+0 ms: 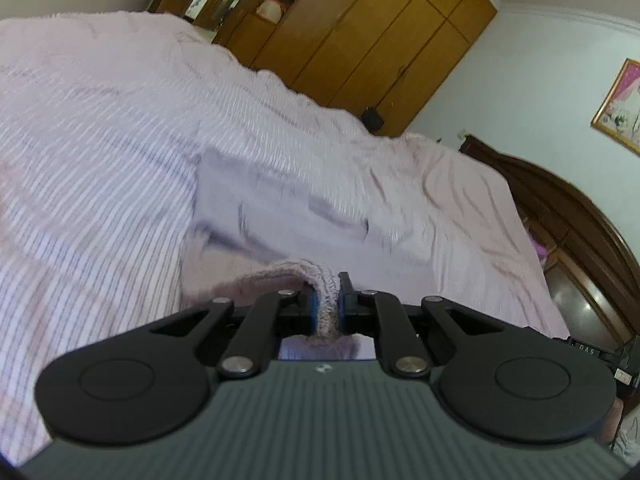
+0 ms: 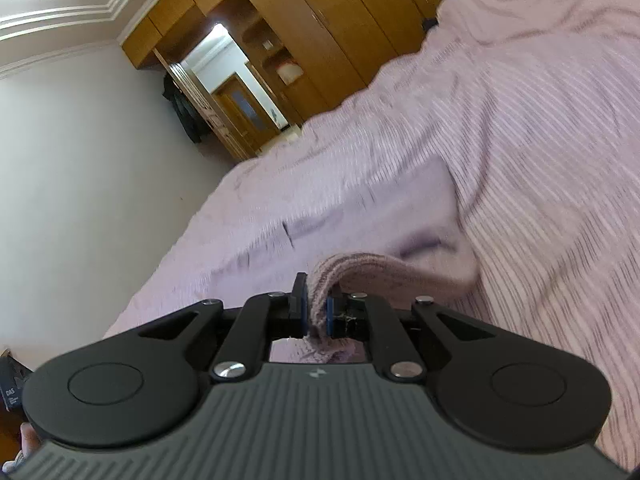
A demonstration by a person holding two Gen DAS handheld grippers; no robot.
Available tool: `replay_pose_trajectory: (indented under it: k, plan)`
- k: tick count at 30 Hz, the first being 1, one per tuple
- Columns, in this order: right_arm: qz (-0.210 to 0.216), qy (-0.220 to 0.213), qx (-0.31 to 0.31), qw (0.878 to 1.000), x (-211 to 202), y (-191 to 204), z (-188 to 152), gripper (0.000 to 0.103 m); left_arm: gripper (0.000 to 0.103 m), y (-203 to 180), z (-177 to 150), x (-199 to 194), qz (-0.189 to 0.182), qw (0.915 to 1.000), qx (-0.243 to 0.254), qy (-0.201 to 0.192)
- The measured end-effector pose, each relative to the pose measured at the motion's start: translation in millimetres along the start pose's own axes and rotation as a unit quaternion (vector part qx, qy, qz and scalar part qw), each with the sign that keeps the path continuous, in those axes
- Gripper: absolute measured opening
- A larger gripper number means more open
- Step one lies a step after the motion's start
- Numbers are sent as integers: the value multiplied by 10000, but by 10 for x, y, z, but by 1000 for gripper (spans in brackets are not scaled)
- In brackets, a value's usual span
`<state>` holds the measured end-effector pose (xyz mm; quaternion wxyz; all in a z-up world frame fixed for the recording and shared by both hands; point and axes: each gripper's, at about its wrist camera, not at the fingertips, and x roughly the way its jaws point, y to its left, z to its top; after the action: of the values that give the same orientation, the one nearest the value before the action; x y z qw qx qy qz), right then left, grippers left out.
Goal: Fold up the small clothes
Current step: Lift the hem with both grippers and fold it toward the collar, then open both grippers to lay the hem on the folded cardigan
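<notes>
Two hand-held grippers (image 1: 327, 303) (image 2: 316, 306) pinch knit garment (image 1: 280, 216); "DAS" on box (image 1: 588, 347).

Striped pink bedspread (image 1: 100, 160); wooden wardrobe (image 1: 360, 40); framed picture (image 1: 620, 104); dark headboard (image 1: 568, 216).

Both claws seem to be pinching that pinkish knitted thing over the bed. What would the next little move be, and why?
Probably carry the pinched edge forward over the rest. The left gripper and right gripper are each shut on the knitted garment's ribbed edge, its body trailing onto the striped bedspread.
</notes>
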<state>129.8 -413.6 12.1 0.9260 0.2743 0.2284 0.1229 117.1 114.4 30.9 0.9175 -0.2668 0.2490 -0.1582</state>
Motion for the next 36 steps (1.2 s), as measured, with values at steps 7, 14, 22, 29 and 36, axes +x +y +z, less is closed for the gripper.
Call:
replay_pose_trajectory:
  k: [7,14,22,29,36]
  plan:
    - [125,-230,257,9993,602,-18,502,8,12,30,563,451,-44,9997,3,-259]
    - [-46,-354,309,9989,1413,-125,981,8,12,143,1034,1164,13,9994,69,-351]
    - [-530,-234,363,9977,2270,-520,1096,8,12,521,1141,1829,344,9991,4,-255]
    - [-1117,225,367,9928,2551,-920,808,9,15,859,921,2084,938,9952,-272,22]
    - [-1426,0,479,9886,2244,-956,693,41,27,778,804,1770,1760,9833,-346,-322]
